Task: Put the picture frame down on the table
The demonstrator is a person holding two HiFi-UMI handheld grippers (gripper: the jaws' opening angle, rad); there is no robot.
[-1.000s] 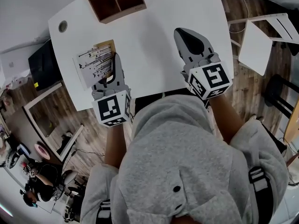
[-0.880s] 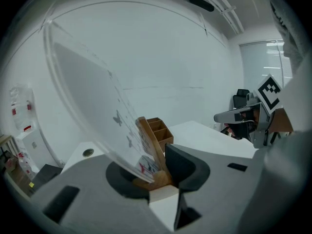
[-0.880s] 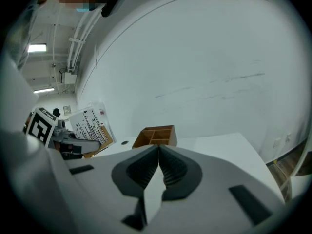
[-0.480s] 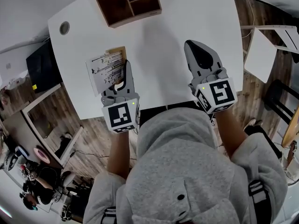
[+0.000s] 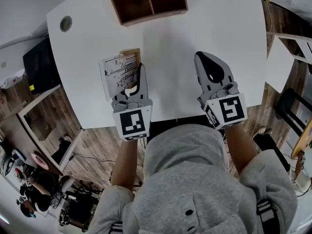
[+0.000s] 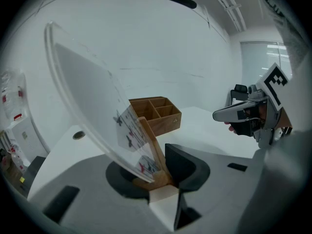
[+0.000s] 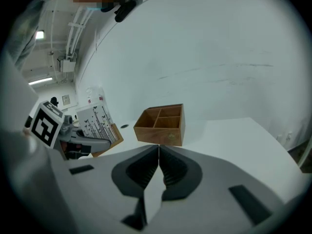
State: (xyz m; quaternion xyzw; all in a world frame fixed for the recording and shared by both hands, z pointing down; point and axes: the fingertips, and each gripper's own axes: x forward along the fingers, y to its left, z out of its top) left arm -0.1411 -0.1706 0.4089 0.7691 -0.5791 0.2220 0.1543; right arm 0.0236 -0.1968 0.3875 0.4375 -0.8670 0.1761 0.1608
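A white table (image 5: 195, 28), with a wooden compartment box (image 5: 146, 1) at its far edge, spreads out below a person in a grey hooded top (image 5: 195, 179). The left gripper (image 5: 140, 72) is clamped on the wooden edge of the picture frame (image 5: 118, 71), held tilted over the table's left side; whether it touches the tabletop cannot be made out. The right gripper (image 5: 207, 57), jaws pressed together on nothing, hangs well apart to the right.
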